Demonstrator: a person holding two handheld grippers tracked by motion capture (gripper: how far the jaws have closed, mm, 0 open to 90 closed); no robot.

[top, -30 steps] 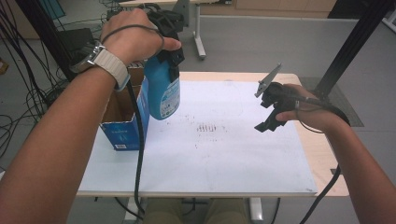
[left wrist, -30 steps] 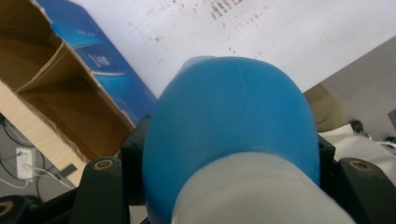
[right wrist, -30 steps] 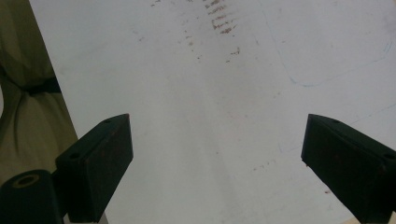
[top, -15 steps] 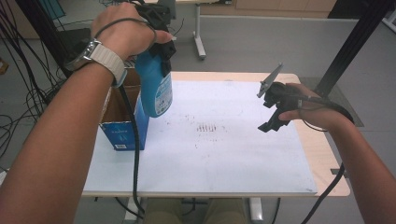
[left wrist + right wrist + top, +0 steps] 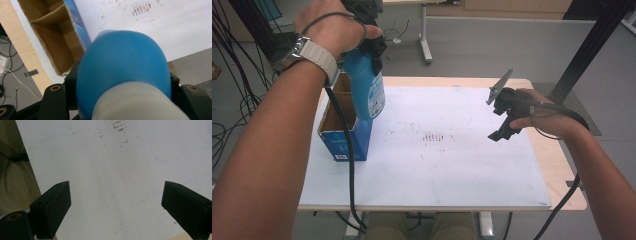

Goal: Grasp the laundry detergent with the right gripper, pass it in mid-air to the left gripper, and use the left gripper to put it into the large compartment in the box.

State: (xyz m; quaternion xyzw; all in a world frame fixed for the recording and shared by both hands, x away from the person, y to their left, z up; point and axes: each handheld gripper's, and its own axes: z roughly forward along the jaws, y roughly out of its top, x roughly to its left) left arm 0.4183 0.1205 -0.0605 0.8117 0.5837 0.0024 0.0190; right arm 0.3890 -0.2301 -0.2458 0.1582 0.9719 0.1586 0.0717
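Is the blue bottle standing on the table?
No, the blue bottle hangs in the air, clamped by the left gripper beside the open cardboard box.

bottle (image 5: 364,87): smooth blue plastic | box (image 5: 343,131): cardboard | table (image 5: 472,165): matt white

The high view looks forward and down from above the person's side onto the white table (image 5: 452,170), with both forearms coming in from the bottom and the cardboard box (image 5: 343,131) at its left. The left gripper view sits very close behind a blue bottle (image 5: 125,72) and looks down past it at the same box (image 5: 53,37) and the dark smudges (image 5: 141,8) on the white top. The right gripper view looks down between its two wide-apart black jaws from near the table (image 5: 112,182), sharing those smudges (image 5: 119,126) with the other two views.
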